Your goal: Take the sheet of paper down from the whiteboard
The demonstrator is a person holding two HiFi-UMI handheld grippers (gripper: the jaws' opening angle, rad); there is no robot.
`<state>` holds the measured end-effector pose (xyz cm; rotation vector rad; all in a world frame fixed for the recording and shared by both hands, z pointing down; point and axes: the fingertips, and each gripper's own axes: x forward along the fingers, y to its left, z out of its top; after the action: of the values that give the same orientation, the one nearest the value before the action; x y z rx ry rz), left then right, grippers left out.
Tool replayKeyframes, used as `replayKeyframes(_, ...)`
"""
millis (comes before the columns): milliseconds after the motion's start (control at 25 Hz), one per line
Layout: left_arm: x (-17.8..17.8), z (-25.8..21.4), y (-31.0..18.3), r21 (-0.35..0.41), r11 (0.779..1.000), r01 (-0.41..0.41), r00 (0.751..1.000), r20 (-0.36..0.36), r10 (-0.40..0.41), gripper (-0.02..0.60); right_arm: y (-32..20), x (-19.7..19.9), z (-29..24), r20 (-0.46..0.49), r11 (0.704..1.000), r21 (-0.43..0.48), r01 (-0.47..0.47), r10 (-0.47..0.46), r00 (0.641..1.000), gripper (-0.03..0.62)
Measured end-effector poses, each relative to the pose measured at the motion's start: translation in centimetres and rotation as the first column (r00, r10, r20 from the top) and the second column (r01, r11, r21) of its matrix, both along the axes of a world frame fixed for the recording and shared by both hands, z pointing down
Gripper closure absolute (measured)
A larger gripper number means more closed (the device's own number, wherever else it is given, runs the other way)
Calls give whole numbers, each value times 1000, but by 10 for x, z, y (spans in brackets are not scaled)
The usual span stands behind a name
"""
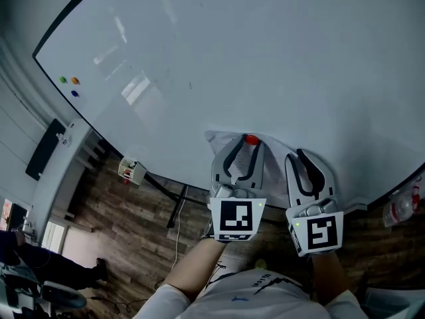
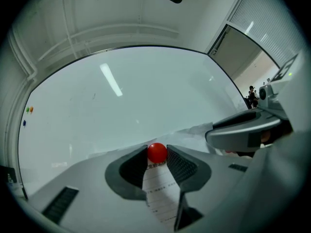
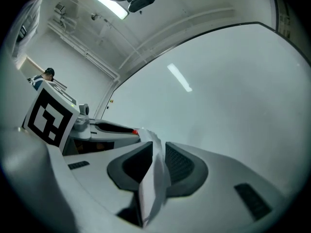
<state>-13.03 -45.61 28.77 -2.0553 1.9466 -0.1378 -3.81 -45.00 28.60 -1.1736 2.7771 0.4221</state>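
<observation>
Left gripper view | left tongs [image 2: 157, 148] pinch red magnet [image 2: 157, 153], whiteboard [image 2: 121, 91] lower edge | right tongs [image 3: 156, 147] pinch sheet of paper [image 3: 153, 188] | advised: pull magnet straight off

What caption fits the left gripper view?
Left gripper closed on the red magnet pinning the sheet of paper to the whiteboard.

This looks like an office or meeting room. A large whiteboard [image 1: 232, 58] fills the head view from nine o'clock round to three, with small coloured magnets [image 1: 69, 80] at ten o'clock and a wood-plank floor [image 1: 126, 198] at seven o'clock. The right gripper view shows a strip ceiling light [image 3: 111, 5] at eleven o'clock.
</observation>
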Motion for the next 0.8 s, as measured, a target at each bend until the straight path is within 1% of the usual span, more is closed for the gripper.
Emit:
replayKeyframes(160,-2,-3,0,7,1000,-12,1000,6,12,448,-3,-4,1,-13,1000,-7,-13,13,1000,521)
replayKeyframes(320,-3,-2,0,3,1000,-23,1000,-3,23,448,-4,-2,1,-10,1000,-15,-23,22,1000,570)
replayKeyframes(560,-3,-6,6,11,999,-42,999,-14,42,448,-6,2,2,24,997,-75,-5,6,1000,578)
replayKeyframes(800,-8,3,22,-13,998,-60,997,-52,60,448,1,5,9,53,991,-133,12,-5,999,579)
